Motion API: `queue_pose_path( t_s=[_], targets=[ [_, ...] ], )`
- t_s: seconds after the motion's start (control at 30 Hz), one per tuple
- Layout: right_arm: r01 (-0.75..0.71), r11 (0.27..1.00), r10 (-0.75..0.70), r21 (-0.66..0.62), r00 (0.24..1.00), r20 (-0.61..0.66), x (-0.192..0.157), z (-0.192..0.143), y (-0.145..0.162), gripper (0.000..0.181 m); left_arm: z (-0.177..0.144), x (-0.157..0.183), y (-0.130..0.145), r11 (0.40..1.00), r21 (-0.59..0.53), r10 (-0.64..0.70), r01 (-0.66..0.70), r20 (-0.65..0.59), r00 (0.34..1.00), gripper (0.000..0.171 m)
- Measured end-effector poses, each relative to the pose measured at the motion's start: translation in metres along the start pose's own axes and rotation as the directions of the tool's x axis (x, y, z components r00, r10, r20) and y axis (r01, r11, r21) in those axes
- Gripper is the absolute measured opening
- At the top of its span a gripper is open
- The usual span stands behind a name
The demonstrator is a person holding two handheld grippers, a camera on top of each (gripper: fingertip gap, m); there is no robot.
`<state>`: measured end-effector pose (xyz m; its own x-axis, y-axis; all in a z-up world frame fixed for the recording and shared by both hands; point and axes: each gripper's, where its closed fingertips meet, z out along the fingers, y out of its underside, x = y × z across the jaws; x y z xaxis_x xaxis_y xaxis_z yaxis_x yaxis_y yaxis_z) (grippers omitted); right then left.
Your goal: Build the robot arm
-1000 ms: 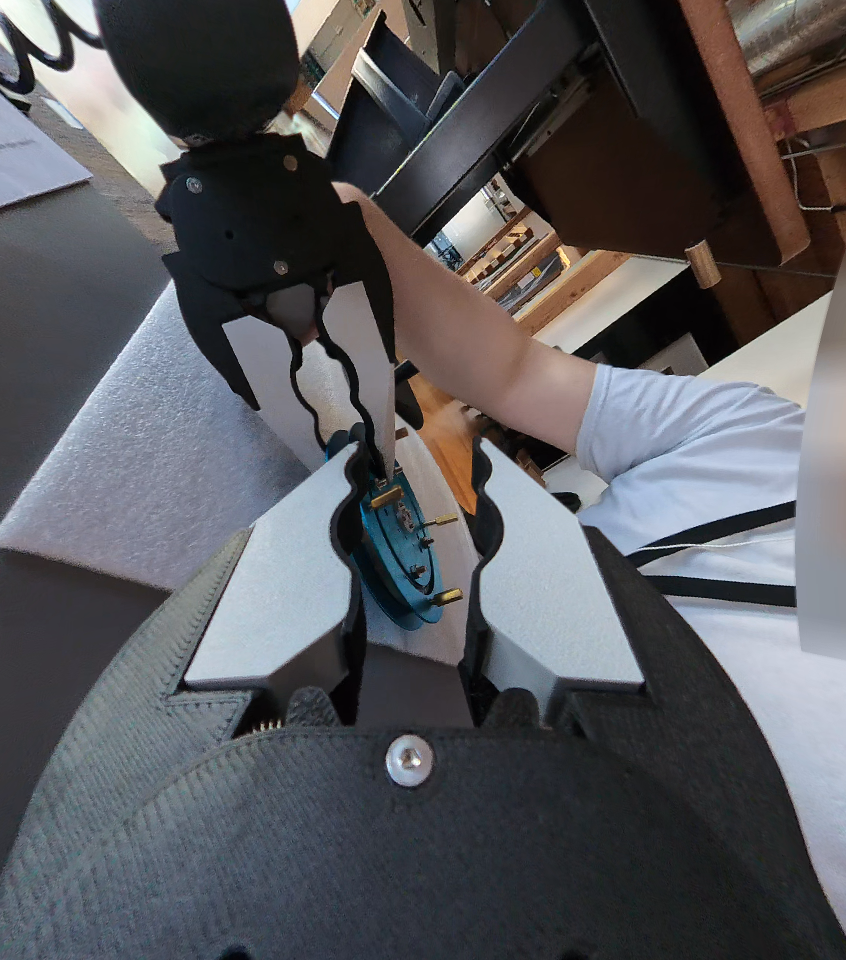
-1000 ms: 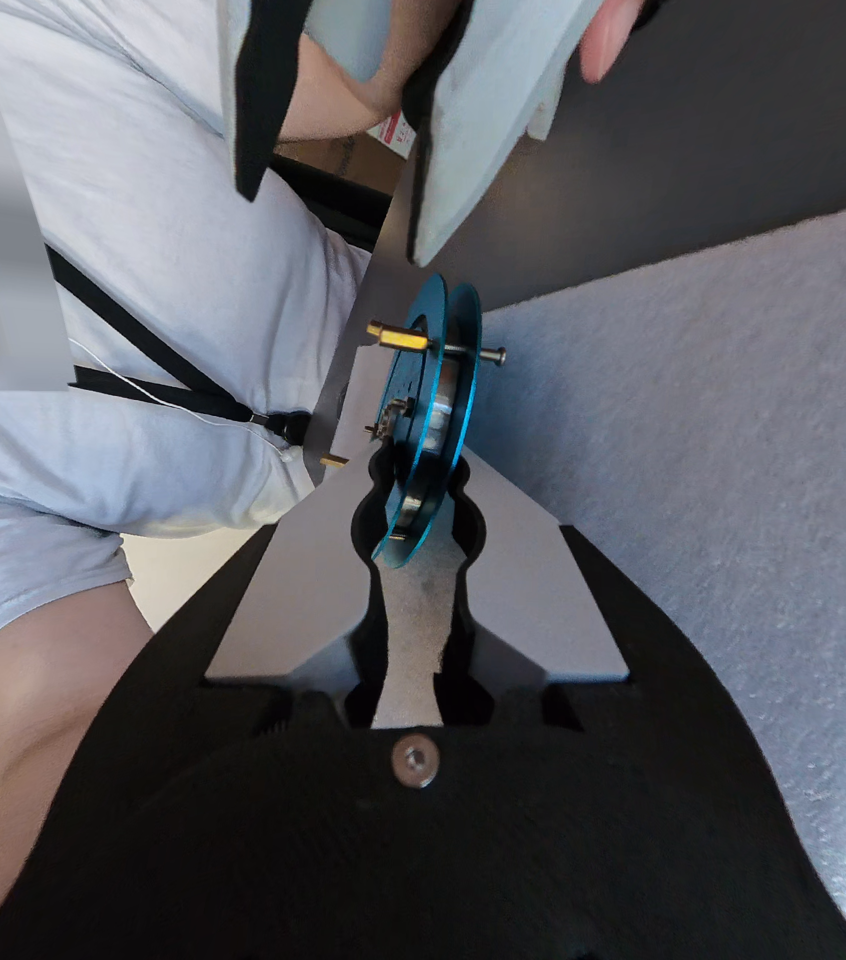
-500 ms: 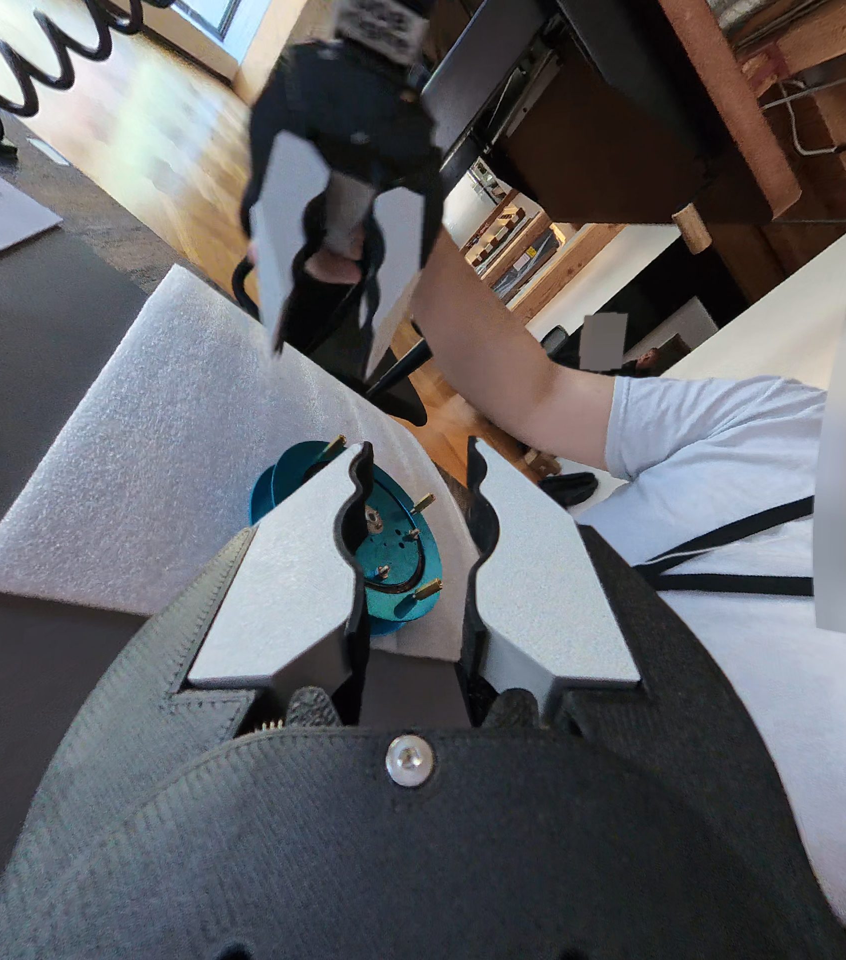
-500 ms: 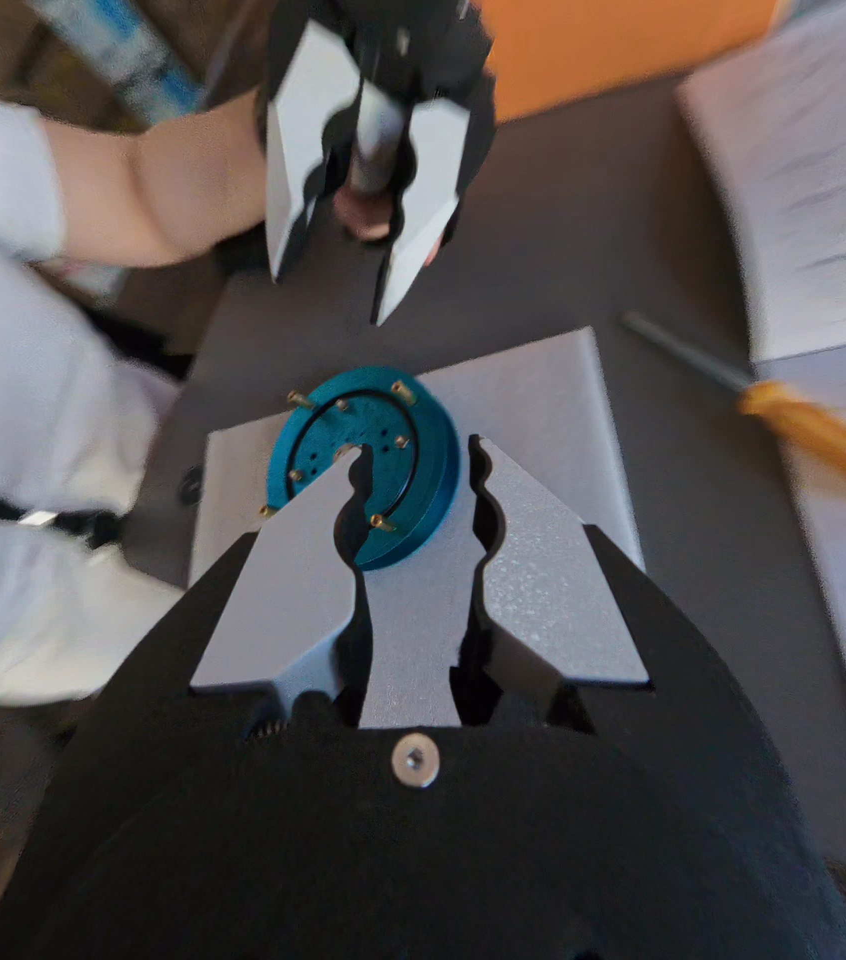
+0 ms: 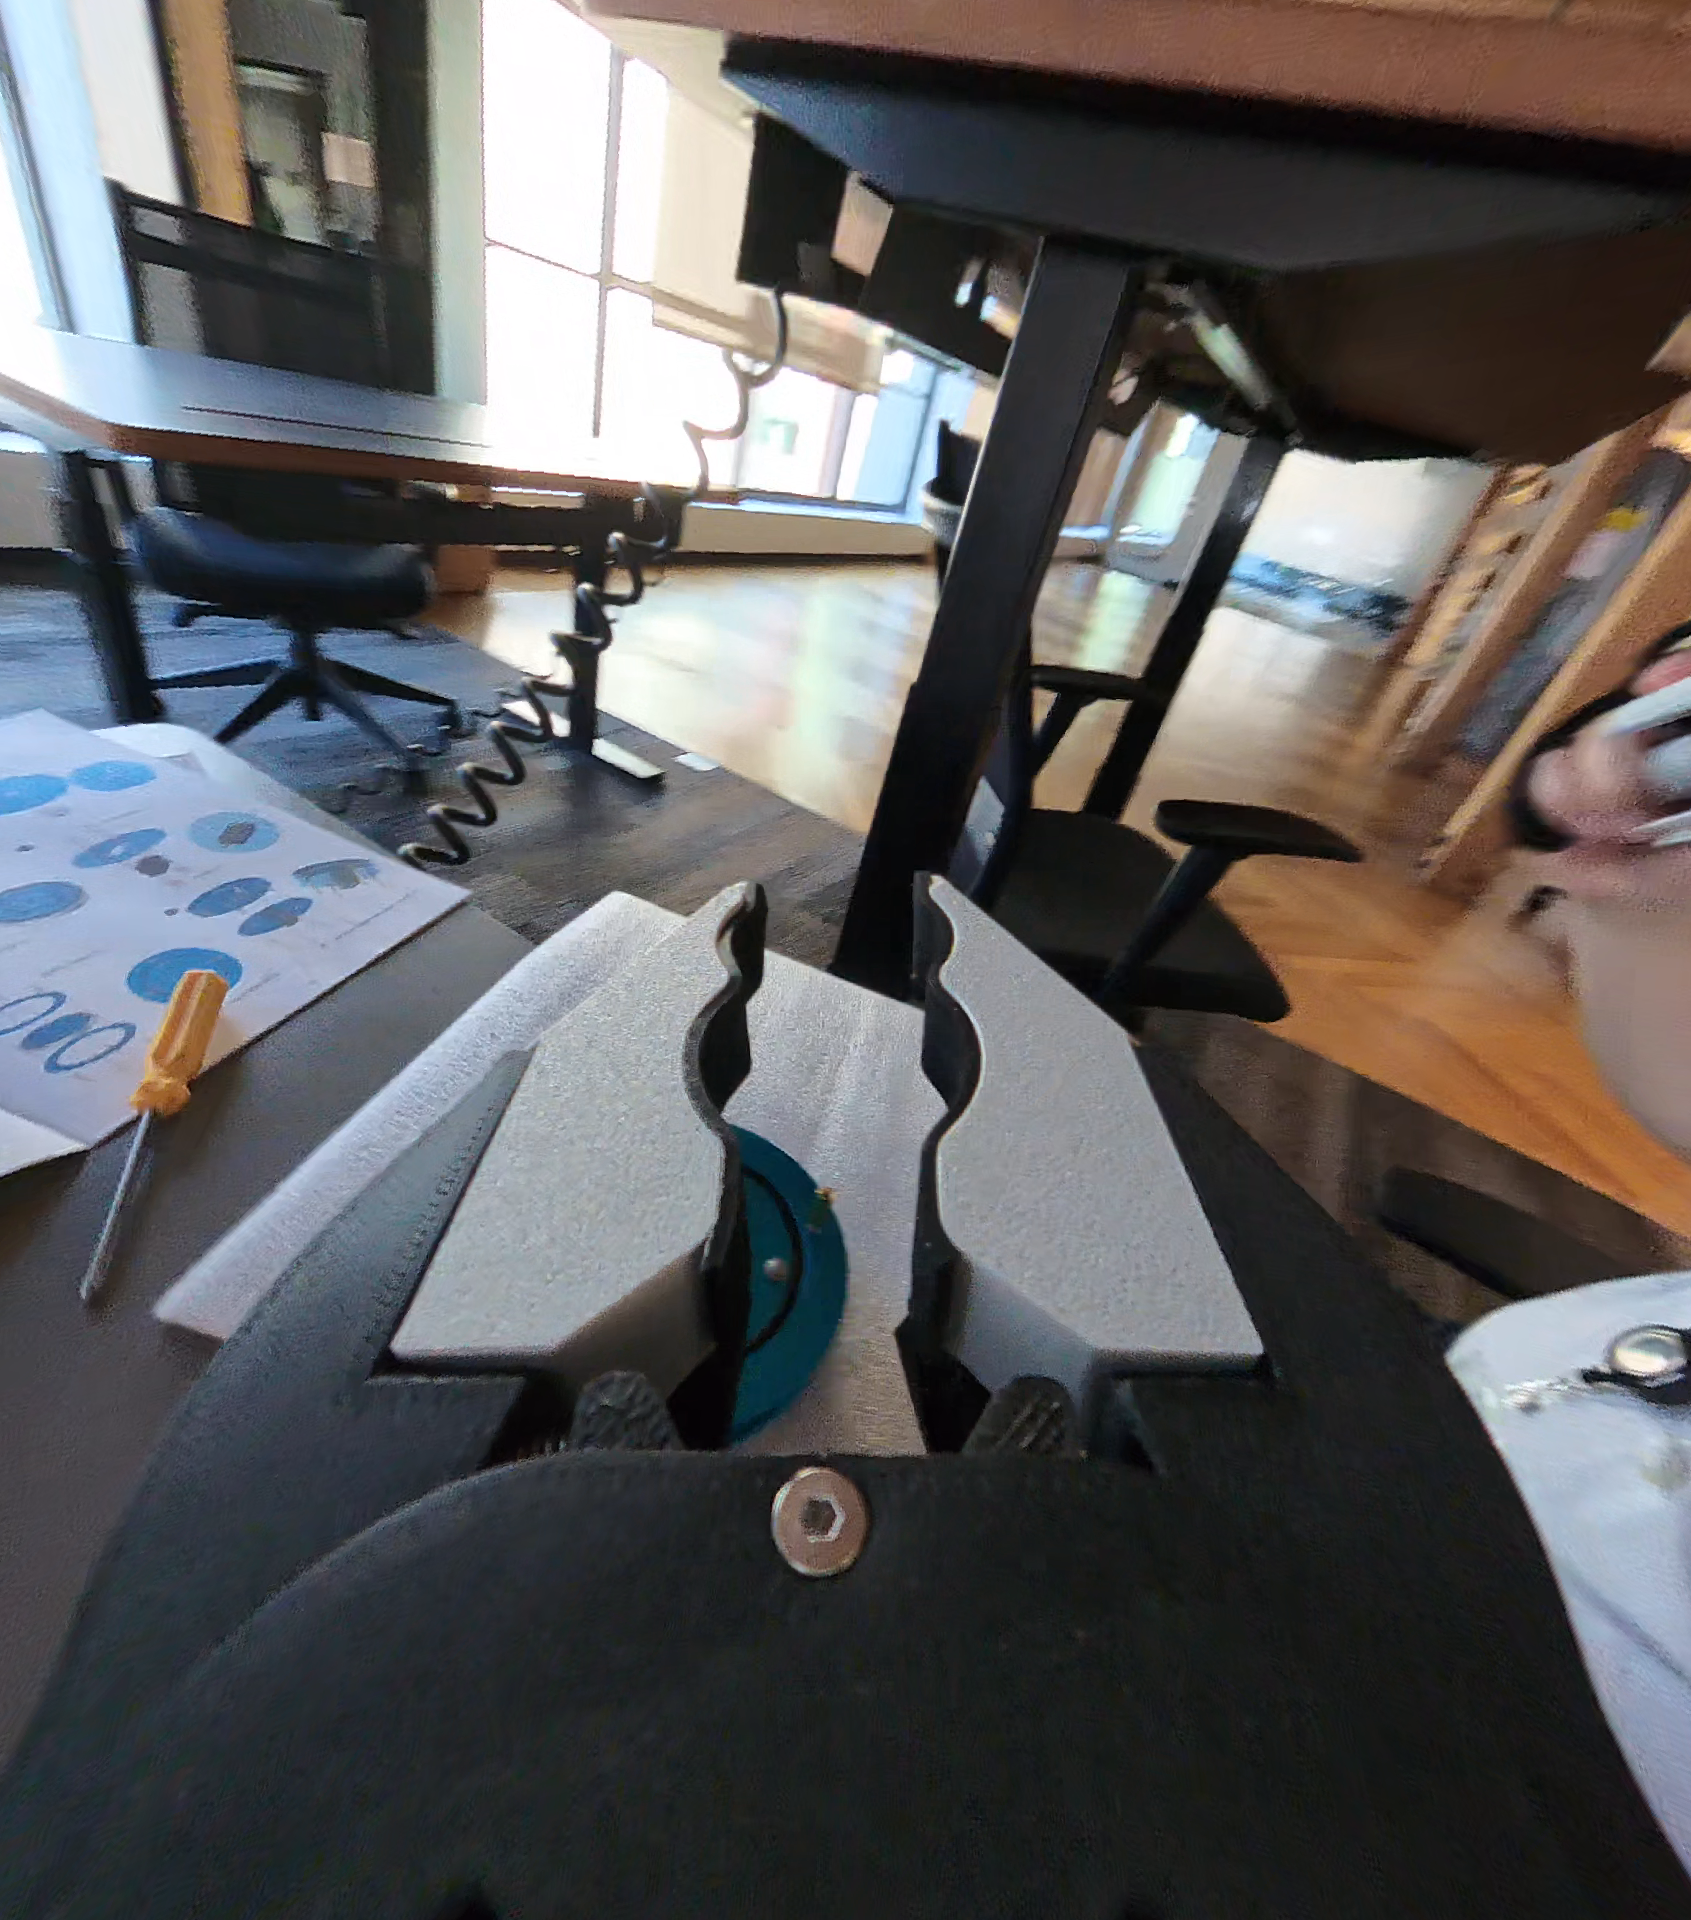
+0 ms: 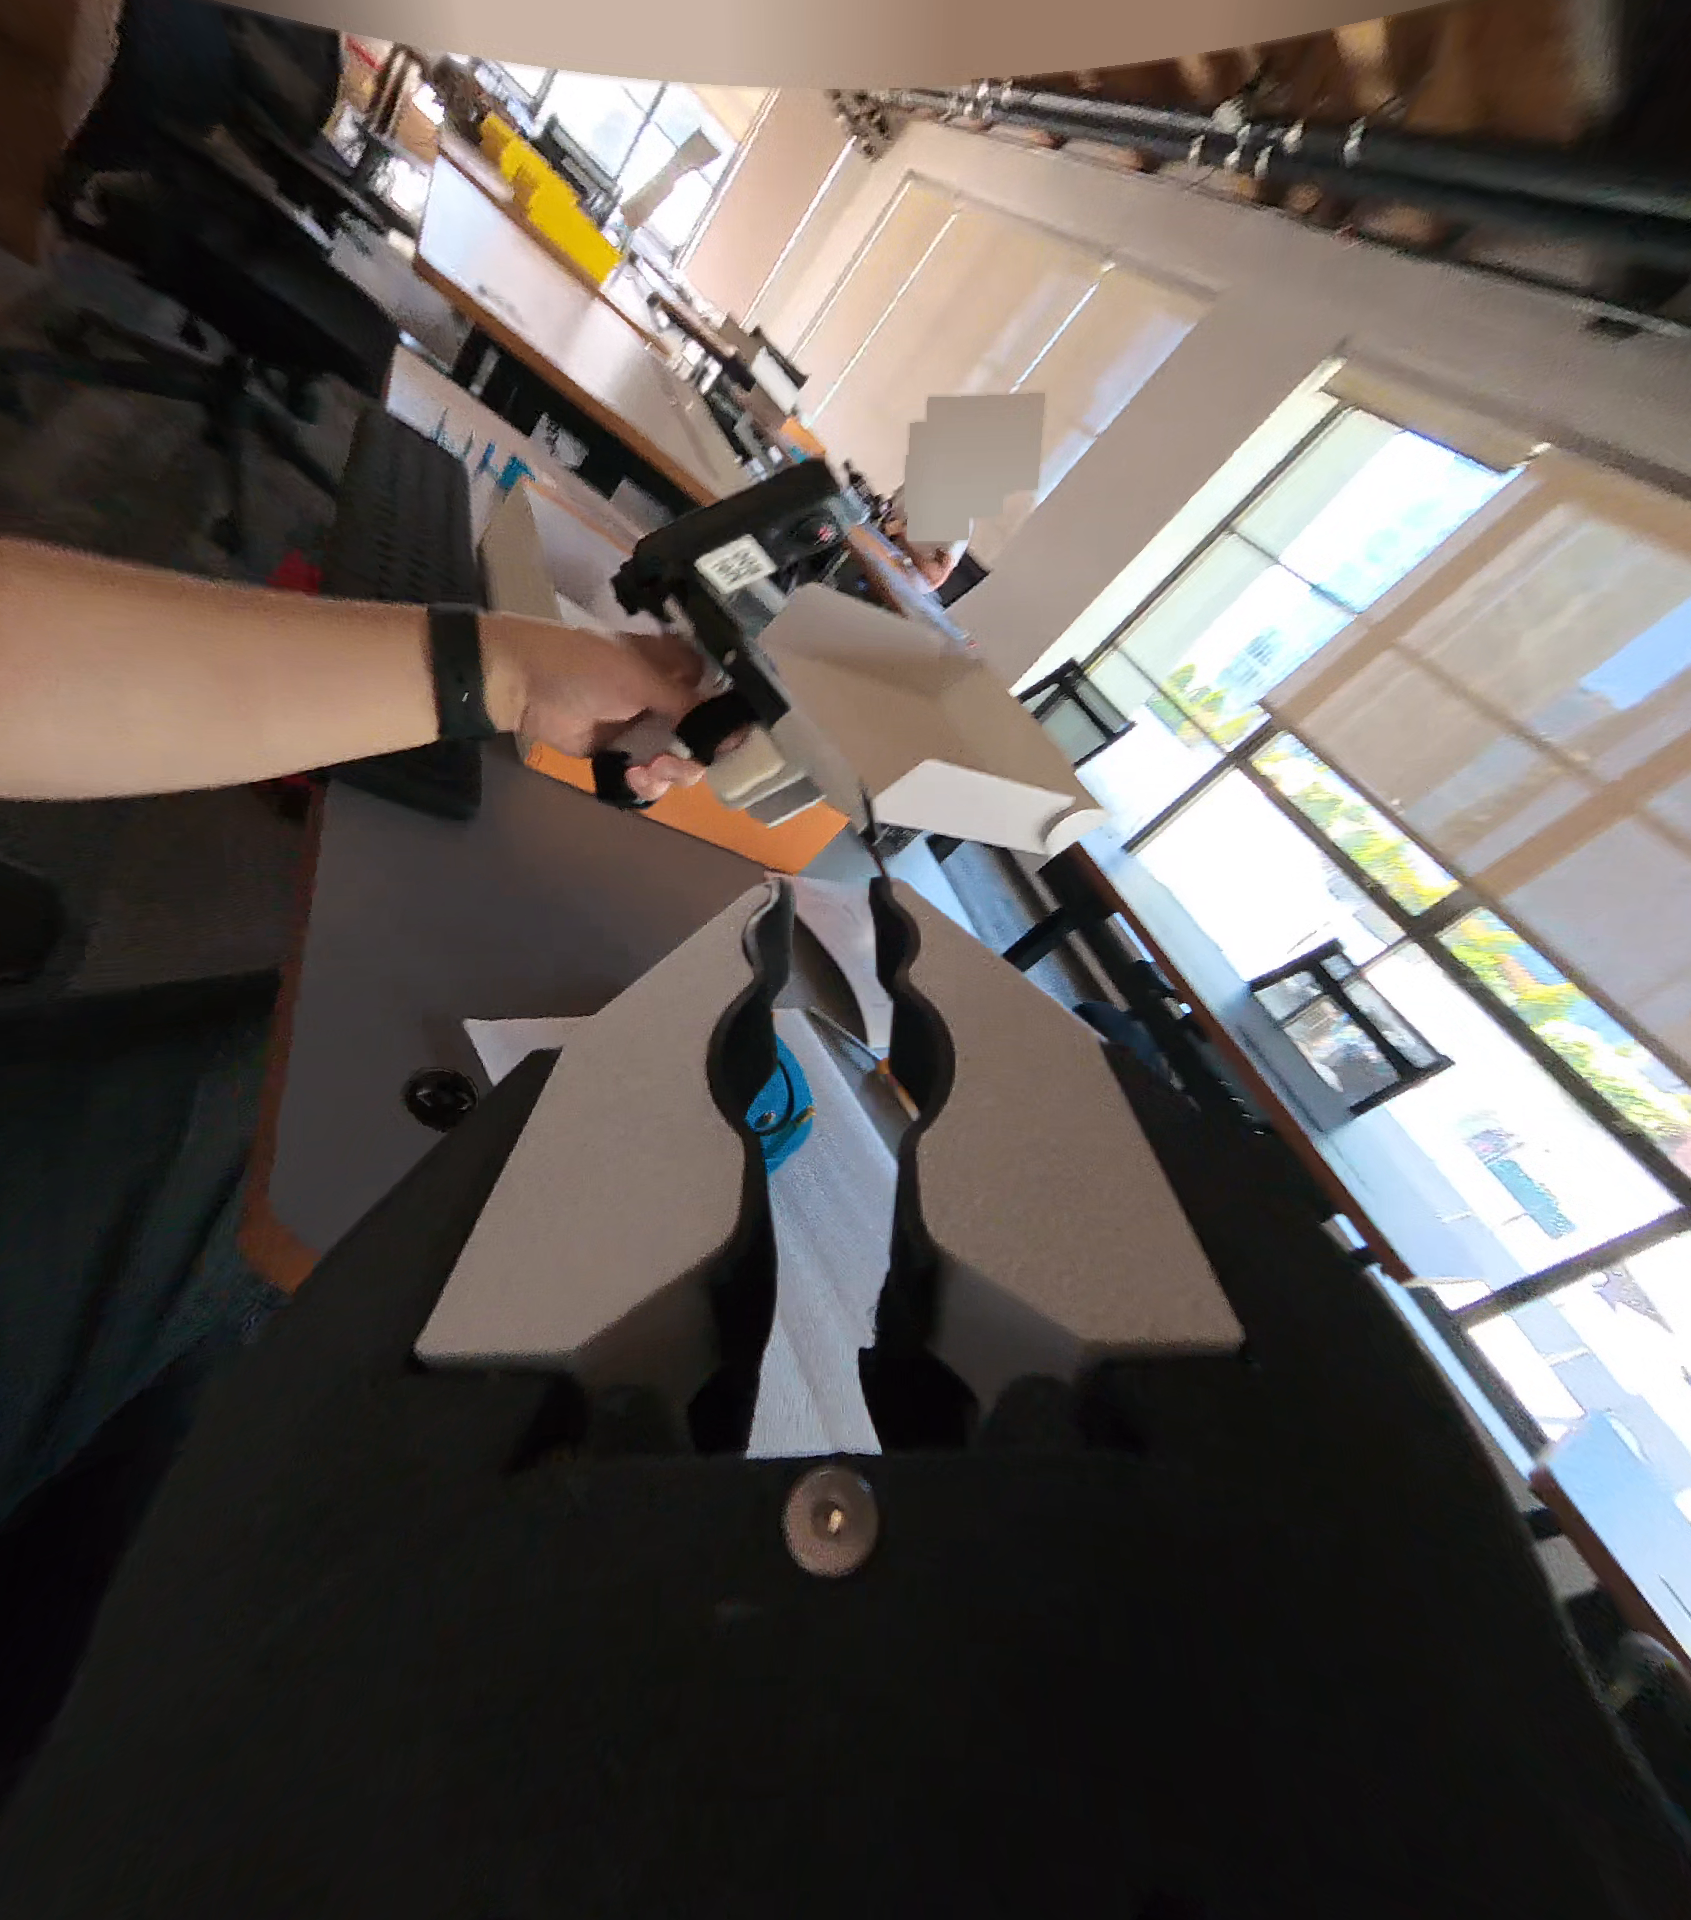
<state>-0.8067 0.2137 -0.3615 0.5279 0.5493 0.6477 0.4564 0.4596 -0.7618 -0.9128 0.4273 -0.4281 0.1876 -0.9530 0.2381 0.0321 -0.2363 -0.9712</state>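
Teal anodised metal marked the disc assembly [image 5: 787,1273], two stacked round plates with small brass standoffs, which lay flat on the white foam sheet [image 5: 467,1060] near the front edge of the dark worktop [image 5: 10,1392]. A second before, it had stood on edge between both grippers; half a second before, it was already lying on the foam with both grippers drawing away. Now neither touched it, so the piece had been released and set down.

The left gripper [image 5: 839,1039] hovered just above the disc, its jaws moderately apart and holding nothing. The right gripper [image 6: 828,1049] had swung up and away, pointing along the room towards the windows, its jaws narrowly apart and likewise holding nothing; the disc showed only as a blue sliver [image 6: 779,1107] between them.

To the left of the foam lay a screwdriver with a yellow handle [image 5: 157,1096], and beyond it a printed sheet [image 5: 93,904] showing blue disc diagrams; its text was too blurred to read. In the right wrist view the person's hand [image 6: 602,701] gripped the left gripper's handle, whose body carried a small white sticker [image 6: 737,566]. Desks and office chairs stood farther off.
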Motion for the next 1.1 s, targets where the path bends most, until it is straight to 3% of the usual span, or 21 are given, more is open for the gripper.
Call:
queue_pose_path(
  t_s=[0.13, 0.3, 0.37, 0.5, 0.6, 0.7, 0.73, 0.8, 0.87, 0.93, 1.0, 1.1],
  targets=[
    [-0.016, 0.999, 0.02, 0.03, 0.994, -0.111, 0.017, -0.104, -0.061, 0.014, 0.02, 0.07, 0.013, 0.998, 0.056, -0.007, 0.002, 0.082, 0.997, 0.028],
    [-0.046, 0.999, 0.052, 0.026, 0.932, -0.358, 0.077, -0.276, -0.128, 0.01, 0.073, 0.172, 0.038, 0.983, 0.137, -0.12, 0.119, 0.002, 0.993, 0.028],
    [-0.026, 0.999, 0.012, -0.019, 0.85, -0.526, 0.123, -0.364, -0.148, 0.006, 0.094, 0.203, 0.045, 0.979, 0.145, -0.144, 0.144, -0.009, 0.99, 0.028],
    [-0.08, 0.993, -0.028, -0.09, 0.575, -0.818, 0.238, -0.558, -0.166, 0.001, 0.127, 0.242, 0.049, 0.984, 0.11, -0.144, 0.141, 0.028, 0.989, 0.028],
    [-0.324, 0.945, 0.116, -0.048, 0.467, -0.877, 0.331, -0.667, -0.133, 0.001, 0.143, 0.255, 0.041, 0.986, 0.097, -0.141, 0.133, 0.079, 0.987, 0.028],
    [-0.613, 0.787, 0.168, -0.071, 0.324, -0.931, 0.432, -0.752, -0.049, 0.01, 0.157, 0.266, 0.036, 0.99, 0.079, -0.127, 0.116, 0.156, 0.98, 0.028],
    [-0.705, 0.705, 0.222, -0.069, 0.312, -0.924, 0.457, -0.764, -0.016, 0.018, 0.161, 0.271, 0.035, 0.991, 0.074, -0.12, 0.108, 0.183, 0.976, 0.028],
    [-0.803, 0.583, 0.387, -0.119, 0.404, -0.828, 0.487, -0.755, 0.037, 0.017, 0.168, 0.283, 0.035, 0.994, 0.07, -0.1, 0.086, 0.231, 0.968, 0.028],
    [-0.87, 0.45, 0.326, -0.202, 0.371, -0.87, 0.503, -0.781, 0.092, 0.019, 0.172, 0.293, 0.036, 0.995, 0.063, -0.089, 0.075, 0.277, 0.957, 0.028],
    [-0.896, 0.349, 0.264, -0.274, 0.375, -0.889, 0.51, -0.801, 0.128, 0.042, 0.175, 0.301, 0.038, 0.996, 0.049, -0.087, 0.076, 0.313, 0.946, 0.028],
    [-0.892, 0.297, 0.299, -0.341, 0.426, -0.854, 0.509, -0.798, 0.148, 0.048, 0.178, 0.305, 0.04, 0.997, 0.022, -0.079, 0.077, 0.351, 0.933, 0.028],
    [-0.86, 0.292, 0.278, -0.418, 0.495, -0.824, 0.511, -0.791, 0.163, 0.041, 0.184, 0.301, 0.037, 0.997, -0.012, -0.065, 0.077, 0.407, 0.911, 0.028]
  ],
)
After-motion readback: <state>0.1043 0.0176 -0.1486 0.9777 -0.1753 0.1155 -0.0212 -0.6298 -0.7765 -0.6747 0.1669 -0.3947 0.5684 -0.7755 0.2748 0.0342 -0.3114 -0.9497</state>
